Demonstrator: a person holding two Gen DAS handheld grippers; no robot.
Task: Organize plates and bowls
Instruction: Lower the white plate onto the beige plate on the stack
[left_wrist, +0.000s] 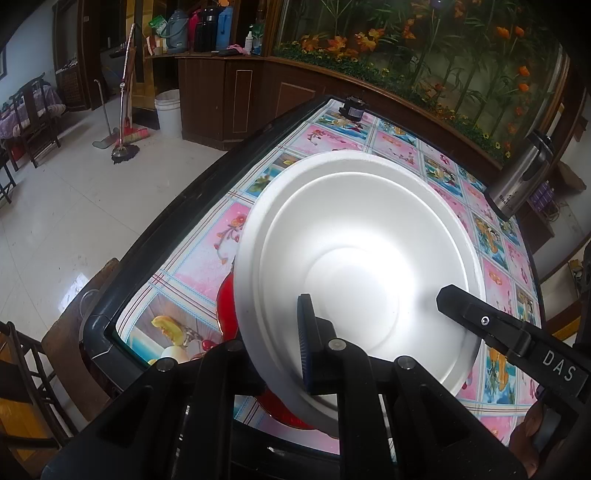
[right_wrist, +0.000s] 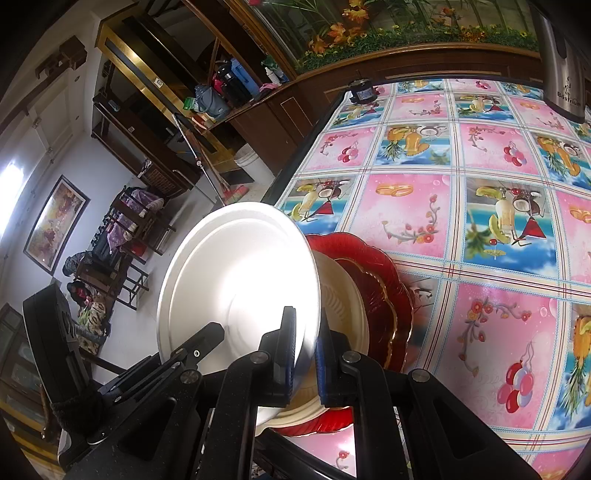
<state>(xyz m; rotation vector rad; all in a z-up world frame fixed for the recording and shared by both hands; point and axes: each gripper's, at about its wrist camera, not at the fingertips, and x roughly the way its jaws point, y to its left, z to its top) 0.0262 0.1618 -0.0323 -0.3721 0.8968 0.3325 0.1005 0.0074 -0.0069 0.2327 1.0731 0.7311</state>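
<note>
White foam plate (left_wrist: 354, 251) fills the centre of the left wrist view, tilted up on edge with its underside toward the camera, and stands left of centre in the right wrist view (right_wrist: 240, 280). The right gripper (right_wrist: 306, 354) is clamped on its lower rim, one blue pad on each face of the plate, jaws nearly together. In the left wrist view, the left gripper (left_wrist: 295, 354) shows one blue-padded finger pressed against the plate's near face; its other finger is hidden behind the plate, so the grip on the rim is read from the closed setting of the tool. The right gripper's black finger (left_wrist: 476, 314) enters from the lower right of that frame.

Behind the plate, in the right wrist view, a cream bowl (right_wrist: 343, 306) sits nested in a red scalloped plate (right_wrist: 384, 284), both at the table's near edge. They rest on a table (right_wrist: 461, 206) covered in pink and blue fruit-print cloth. A steel flask (right_wrist: 561, 62) stands at the upper right.
</note>
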